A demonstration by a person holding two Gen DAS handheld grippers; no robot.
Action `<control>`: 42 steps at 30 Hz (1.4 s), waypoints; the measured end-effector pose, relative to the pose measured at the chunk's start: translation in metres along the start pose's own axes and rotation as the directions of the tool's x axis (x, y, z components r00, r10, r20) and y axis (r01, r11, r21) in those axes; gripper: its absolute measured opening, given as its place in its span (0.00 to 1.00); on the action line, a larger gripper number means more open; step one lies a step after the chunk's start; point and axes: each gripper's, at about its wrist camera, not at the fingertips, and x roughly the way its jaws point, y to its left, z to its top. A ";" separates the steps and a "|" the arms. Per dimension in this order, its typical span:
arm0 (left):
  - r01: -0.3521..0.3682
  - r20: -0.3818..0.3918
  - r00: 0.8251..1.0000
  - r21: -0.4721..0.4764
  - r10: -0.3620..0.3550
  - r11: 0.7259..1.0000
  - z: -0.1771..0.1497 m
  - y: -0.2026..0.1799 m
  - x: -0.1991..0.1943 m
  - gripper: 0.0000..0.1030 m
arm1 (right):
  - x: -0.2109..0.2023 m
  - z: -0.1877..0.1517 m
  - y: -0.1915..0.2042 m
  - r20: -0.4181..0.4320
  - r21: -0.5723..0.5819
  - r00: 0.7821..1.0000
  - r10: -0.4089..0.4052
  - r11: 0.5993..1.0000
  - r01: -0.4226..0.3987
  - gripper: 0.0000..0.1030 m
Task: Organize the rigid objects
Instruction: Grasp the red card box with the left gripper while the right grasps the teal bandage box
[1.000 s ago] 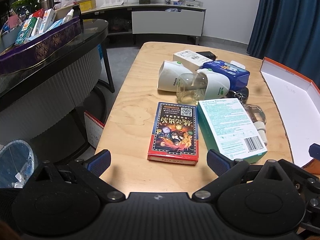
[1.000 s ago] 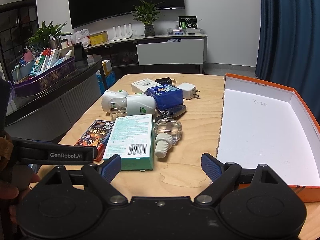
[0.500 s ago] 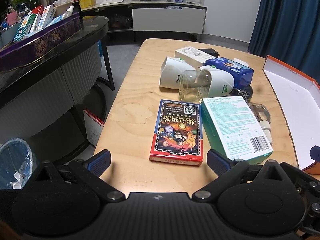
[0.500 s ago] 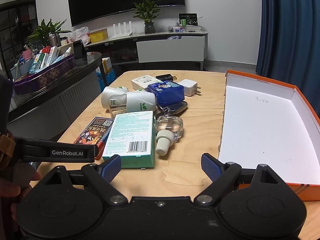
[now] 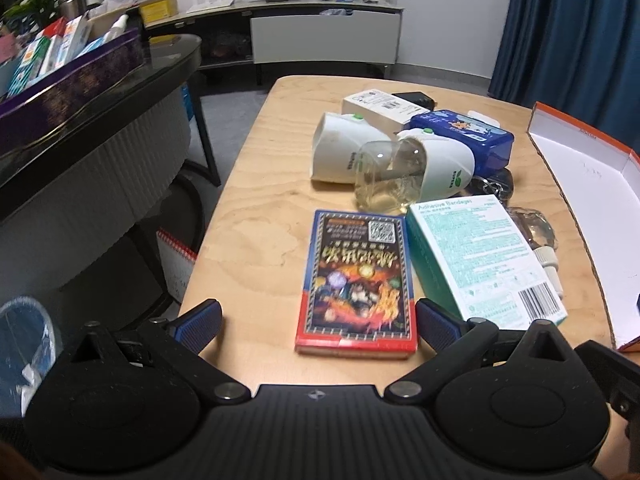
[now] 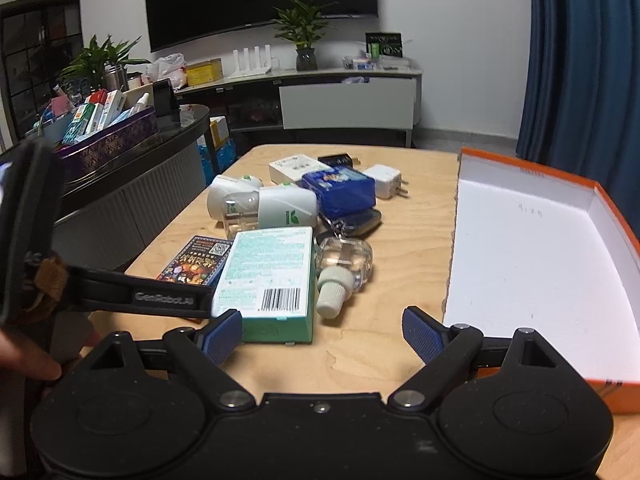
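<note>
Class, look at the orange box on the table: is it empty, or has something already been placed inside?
Empty. In the right wrist view the orange box shows only its bare white floor; every item lies outside it on the table.

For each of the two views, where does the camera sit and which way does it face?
Left wrist: sits behind the open left tongs, facing along the wooden table at the red-edged card box.
Right wrist: sits behind the open right tongs, facing the mint-green bandage box; the other tool's arm and a hand show.
Shared: both boxes and the white-lined orange tray.

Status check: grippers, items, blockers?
Left gripper open, lined up on card box. Right gripper open, empty. Orange tray empty. Bandage box tight against card box.
</note>
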 end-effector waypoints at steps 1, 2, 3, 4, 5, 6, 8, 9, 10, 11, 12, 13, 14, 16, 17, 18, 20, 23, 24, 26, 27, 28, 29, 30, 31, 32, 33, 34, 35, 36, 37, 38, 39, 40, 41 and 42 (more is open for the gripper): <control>0.003 0.000 1.000 0.011 -0.003 1.000 0.002 -0.001 0.003 0.98 | 0.001 0.001 0.002 0.000 -0.013 1.000 0.000 1.000 0.000 0.99; 0.006 0.000 1.000 0.021 -0.006 1.000 0.003 -0.003 0.006 0.94 | 0.002 0.003 0.004 -0.004 -0.027 1.000 0.006 1.000 -0.006 0.99; 0.010 0.008 1.000 0.029 -0.010 1.000 0.003 -0.003 0.008 0.91 | 0.004 0.005 0.005 -0.008 -0.044 1.000 0.015 0.999 -0.015 0.99; 0.021 0.020 1.000 0.035 -0.022 0.999 0.003 -0.003 0.008 0.84 | 0.007 0.006 0.008 -0.006 -0.055 1.000 0.023 0.998 -0.023 0.99; 0.040 0.032 0.999 0.043 -0.041 0.998 0.003 -0.002 0.008 0.79 | 0.010 0.008 0.009 -0.007 -0.076 1.000 0.022 0.997 -0.023 0.99; 0.048 0.040 0.998 0.051 -0.051 0.998 0.003 -0.003 0.006 0.67 | 0.014 0.009 0.012 -0.010 -0.088 1.000 0.027 0.996 -0.027 0.99; 0.049 0.055 0.997 0.050 -0.052 0.998 0.003 -0.002 0.003 0.58 | 0.023 0.011 0.016 -0.040 -0.080 0.998 0.049 0.995 -0.052 0.99; 0.057 0.062 0.996 0.039 -0.060 0.998 0.002 0.000 0.001 0.58 | 0.027 0.012 0.019 -0.042 -0.086 0.997 0.061 0.994 -0.065 0.99; 0.069 0.065 0.995 0.020 -0.070 0.997 0.002 0.004 0.000 0.58 | 0.031 0.013 0.021 -0.042 -0.099 0.997 0.066 0.993 -0.070 0.99; 0.073 0.066 0.995 -0.001 -0.073 0.997 0.003 0.008 -0.001 0.58 | 0.036 0.014 0.025 -0.038 -0.116 0.997 0.060 0.991 -0.064 0.99; 0.067 0.070 0.995 -0.018 -0.066 0.998 0.003 0.011 -0.002 0.58 | 0.040 0.015 0.028 -0.035 -0.136 0.997 0.062 0.988 -0.067 0.99; 0.056 0.082 0.995 -0.030 -0.053 0.998 0.004 0.013 -0.004 0.58 | 0.044 0.016 0.031 -0.037 -0.150 0.997 0.064 0.986 -0.069 0.99; 0.045 0.098 0.994 -0.043 -0.041 0.998 0.004 0.016 -0.007 0.58 | 0.048 0.017 0.034 -0.037 -0.161 0.997 0.070 0.984 -0.075 0.99; 0.038 0.123 0.992 -0.062 -0.031 0.997 0.006 0.021 -0.011 0.58 | 0.058 0.018 0.039 -0.044 -0.184 0.996 0.075 0.980 -0.082 0.99; 0.039 0.128 0.991 -0.070 -0.030 0.997 0.007 0.023 -0.011 0.58 | 0.063 0.018 0.042 -0.058 -0.184 0.996 0.072 0.979 -0.082 0.96; 0.040 0.128 0.991 -0.076 -0.030 0.996 0.007 0.024 -0.011 0.58 | 0.069 0.018 0.044 -0.069 -0.188 0.995 0.069 0.979 -0.081 0.93; 0.044 0.119 0.992 -0.079 -0.034 0.996 0.007 0.023 -0.008 0.58 | 0.078 0.019 0.046 -0.087 -0.192 0.995 0.057 0.979 -0.073 0.88; 0.038 0.123 0.992 -0.069 -0.029 0.997 0.007 0.021 -0.007 0.58 | 0.088 0.021 0.043 -0.093 -0.148 0.992 0.082 0.984 -0.095 0.82; 0.038 0.126 0.992 -0.070 -0.029 0.997 0.007 0.021 -0.008 0.58 | 0.090 0.022 0.041 -0.094 -0.140 0.991 0.092 0.985 -0.105 0.82; 0.047 0.131 0.991 -0.079 -0.036 0.996 0.006 0.023 -0.011 0.58 | 0.091 0.025 0.039 -0.091 -0.125 0.992 0.090 0.987 -0.101 0.82; 0.050 0.138 0.990 -0.082 -0.039 0.995 0.006 0.023 -0.012 0.58 | 0.088 0.027 0.035 -0.083 -0.110 0.992 0.095 0.988 -0.104 0.82; 0.050 0.145 0.989 -0.081 -0.038 0.995 0.006 0.023 -0.014 0.58 | 0.082 0.028 0.032 -0.068 -0.099 0.992 0.105 0.989 -0.111 0.82; 0.047 0.151 0.988 -0.079 -0.035 0.996 0.006 0.022 -0.017 0.58 | 0.075 0.029 0.029 -0.051 -0.096 0.992 0.113 0.988 -0.117 0.82; 0.049 0.162 0.986 -0.081 -0.035 0.996 0.006 0.020 -0.020 0.58 | 0.069 0.031 0.026 -0.035 -0.101 0.993 0.116 0.988 -0.119 0.82; 0.052 0.172 0.984 -0.080 -0.037 0.995 0.007 0.019 -0.024 0.58 | 0.061 0.032 0.023 -0.016 -0.109 0.993 0.116 0.987 -0.117 0.82; 0.055 0.183 0.982 -0.077 -0.040 0.996 0.008 0.017 -0.028 0.58 | 0.053 0.033 0.019 0.006 -0.116 0.994 0.113 0.987 -0.112 0.82; 0.054 0.192 0.981 -0.069 -0.040 0.996 0.009 0.013 -0.031 0.57 | 0.045 0.035 0.015 0.023 -0.121 0.994 0.107 0.987 -0.103 0.82; 0.052 0.203 0.978 -0.058 -0.039 0.997 0.010 0.009 -0.034 0.57 | 0.039 0.037 0.010 0.035 -0.121 0.995 0.098 0.988 -0.093 0.82; 0.051 0.214 0.976 -0.047 -0.040 0.998 0.010 0.006 -0.037 0.57 | 0.033 0.039 0.003 0.047 -0.111 0.995 0.090 0.990 -0.084 0.82; 0.051 0.218 0.975 -0.040 -0.041 0.998 0.011 0.002 -0.038 0.57 | 0.028 0.041 -0.005 0.057 -0.096 0.995 0.077 0.993 -0.072 0.82; 0.055 0.217 0.975 -0.037 -0.045 0.998 0.011 -0.001 -0.039 0.56 | 0.023 0.042 -0.013 0.065 -0.077 0.996 0.060 0.996 -0.055 0.82; 0.058 0.215 0.975 -0.033 -0.050 0.998 0.012 -0.003 -0.039 0.49 | 0.018 0.044 -0.021 0.077 -0.063 0.996 0.043 0.997 -0.038 0.82; 0.046 0.216 0.976 -0.023 -0.040 0.999 0.013 -0.006 -0.041 0.19 | 0.012 0.044 -0.029 0.089 -0.054 0.996 0.031 0.998 -0.026 0.82; 0.058 0.211 0.976 -0.023 -0.052 0.998 0.015 -0.007 -0.043 0.19 | 0.006 0.044 -0.037 0.100 -0.041 0.995 0.020 0.999 -0.016 0.82; 0.082 0.212 0.975 -0.033 -0.073 0.996 0.017 -0.007 -0.045 0.19 | 0.001 0.045 -0.046 0.110 -0.024 0.994 0.012 1.000 -0.009 0.82; 0.088 0.204 0.976 -0.034 -0.079 0.996 0.019 -0.007 -0.045 0.19 | -0.004 0.044 -0.054 0.115 -0.006 0.993 0.005 1.000 -0.004 0.82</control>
